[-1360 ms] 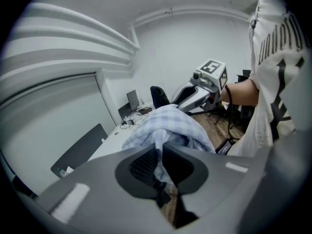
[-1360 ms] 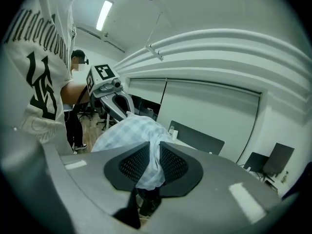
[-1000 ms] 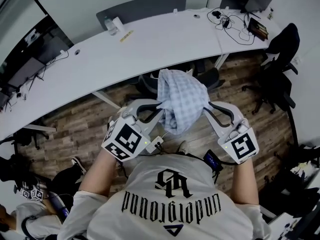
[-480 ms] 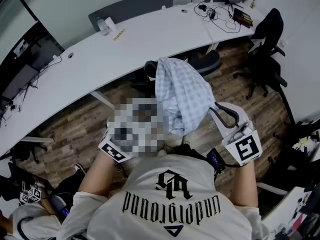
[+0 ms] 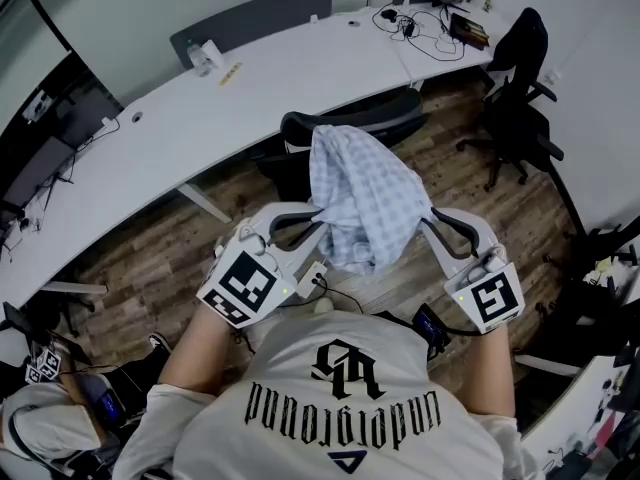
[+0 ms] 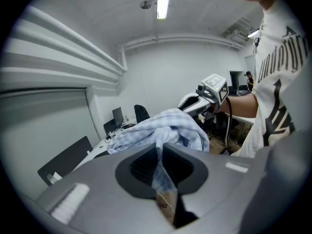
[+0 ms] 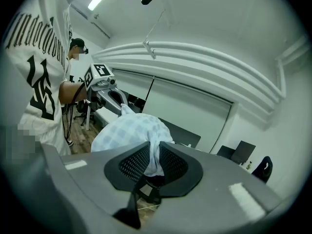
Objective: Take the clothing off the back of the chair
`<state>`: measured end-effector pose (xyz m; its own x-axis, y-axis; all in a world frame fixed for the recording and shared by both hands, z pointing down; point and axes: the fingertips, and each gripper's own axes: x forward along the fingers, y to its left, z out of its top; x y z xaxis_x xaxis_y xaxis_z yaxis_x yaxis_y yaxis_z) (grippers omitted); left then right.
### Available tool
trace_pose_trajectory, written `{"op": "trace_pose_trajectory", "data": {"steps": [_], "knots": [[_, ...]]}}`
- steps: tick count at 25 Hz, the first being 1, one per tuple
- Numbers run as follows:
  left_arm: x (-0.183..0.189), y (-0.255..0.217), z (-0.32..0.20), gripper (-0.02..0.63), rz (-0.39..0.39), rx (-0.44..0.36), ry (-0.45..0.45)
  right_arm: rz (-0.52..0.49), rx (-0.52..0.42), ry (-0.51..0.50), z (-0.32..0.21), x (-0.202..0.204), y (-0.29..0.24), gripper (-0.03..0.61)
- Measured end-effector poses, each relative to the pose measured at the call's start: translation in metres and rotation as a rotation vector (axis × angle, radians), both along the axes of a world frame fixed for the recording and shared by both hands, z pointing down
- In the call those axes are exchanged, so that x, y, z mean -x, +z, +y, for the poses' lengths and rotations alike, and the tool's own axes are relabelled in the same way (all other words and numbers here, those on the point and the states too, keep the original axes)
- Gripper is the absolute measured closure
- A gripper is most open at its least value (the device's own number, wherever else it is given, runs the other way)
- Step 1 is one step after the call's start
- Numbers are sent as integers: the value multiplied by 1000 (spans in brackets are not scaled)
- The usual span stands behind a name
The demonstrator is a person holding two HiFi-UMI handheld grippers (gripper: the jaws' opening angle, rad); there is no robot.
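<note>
A light blue checked garment (image 5: 362, 198) hangs bunched between my two grippers, in front of the person's chest. My left gripper (image 5: 314, 218) is shut on its left edge; in the left gripper view a fold of the cloth (image 6: 161, 126) is pinched between the jaws (image 6: 161, 168). My right gripper (image 5: 428, 218) is shut on the right edge, where cloth (image 7: 129, 130) is squeezed between the pads (image 7: 153, 161). The black office chair (image 5: 350, 120) stands just beyond the garment, its backrest showing bare above the cloth. Whether the cloth still touches the chair I cannot tell.
A long curved white desk (image 5: 180, 118) runs behind the chair, with a bottle (image 5: 199, 56), cables and laptops (image 5: 440, 18) on it. A second black chair (image 5: 515, 98) stands at the right. Someone sits at the lower left (image 5: 40, 428). The floor is wood planks.
Both grippers have drawn back toward the person with the garment in them. The chair's backrest, hidden under the cloth before, now shows beyond it.
</note>
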<state>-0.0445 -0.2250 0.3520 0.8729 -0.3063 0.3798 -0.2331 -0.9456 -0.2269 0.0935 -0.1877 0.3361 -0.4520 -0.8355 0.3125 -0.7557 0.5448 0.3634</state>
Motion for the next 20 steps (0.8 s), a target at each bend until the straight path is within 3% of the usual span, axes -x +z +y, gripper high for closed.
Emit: {"op": "trace_pose_trajectory", "data": {"steps": [10, 20], "knots": [[-56, 13, 66, 537, -24, 36, -28, -32, 13, -5, 70, -63, 8, 512], [-101, 23, 141, 537, -49, 51, -122, -61, 23, -85, 142, -111, 20, 512]]}}
